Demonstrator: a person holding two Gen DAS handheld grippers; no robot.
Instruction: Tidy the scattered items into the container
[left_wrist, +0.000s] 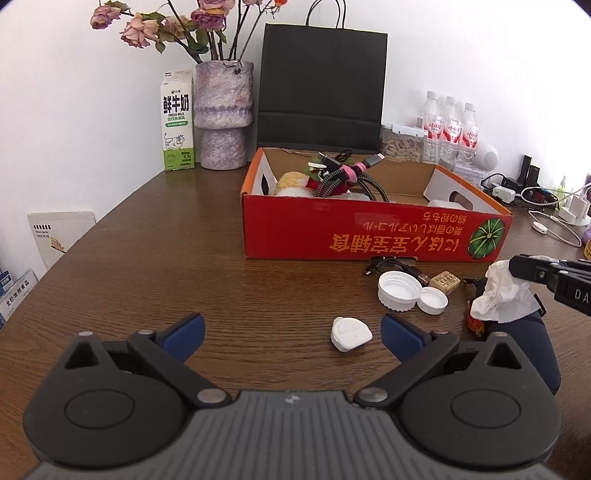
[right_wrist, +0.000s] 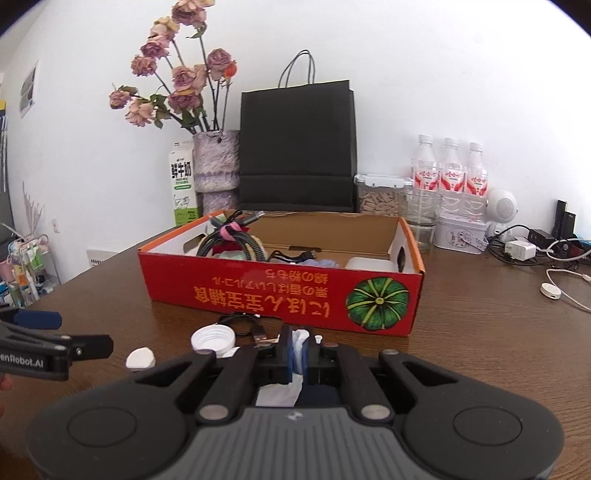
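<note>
While the right wrist view hides most of it, the left wrist view shows the crumpled white tissue (left_wrist: 502, 295) clamped in the right gripper (right_wrist: 297, 350), hanging below it. The left gripper (left_wrist: 291, 334) is spread wide around a white cap (left_wrist: 350, 334), not touching. The red cardboard box (left_wrist: 369, 232) lies beyond both.

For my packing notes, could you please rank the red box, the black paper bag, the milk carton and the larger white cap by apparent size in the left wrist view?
1. red box
2. black paper bag, close behind, though it stands farther back
3. milk carton
4. larger white cap
</note>
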